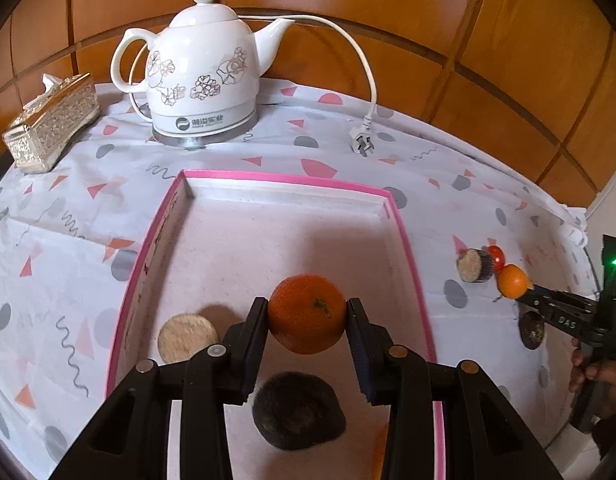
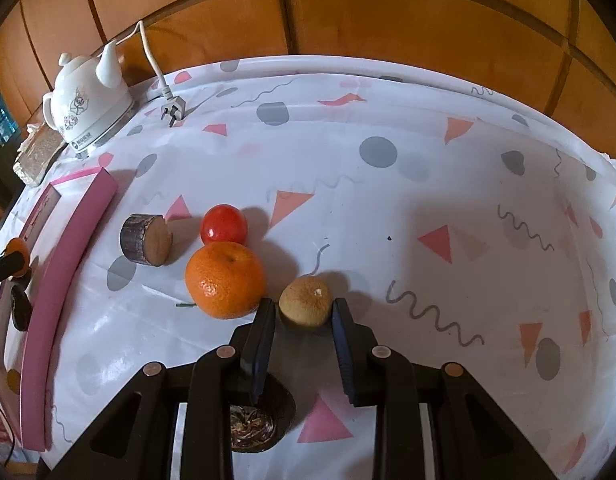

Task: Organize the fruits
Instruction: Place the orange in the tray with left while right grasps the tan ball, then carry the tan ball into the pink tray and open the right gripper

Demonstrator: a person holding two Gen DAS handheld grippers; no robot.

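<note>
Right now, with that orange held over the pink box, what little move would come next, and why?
Probably lower the left gripper a little and open its fingers. The orange is clamped between them above the pink box, whose floor has bare room ahead of the dark fruit. The right gripper straddles a brownish fruit on the table, not yet closed.

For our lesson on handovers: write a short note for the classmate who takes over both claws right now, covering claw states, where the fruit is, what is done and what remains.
Left claw: shut on a large orange mandarin, held above the pink-rimmed shallow box.
Right claw: open, straddling a small brownish-yellow round fruit on the patterned tablecloth; not gripped yet.
Done: a dark fuzzy fruit and a pale round slice lie in the box.
Left: release the mandarin; bring over the brownish fruit, second orange mandarin, red tomato and dark-skinned cut stub.
</note>
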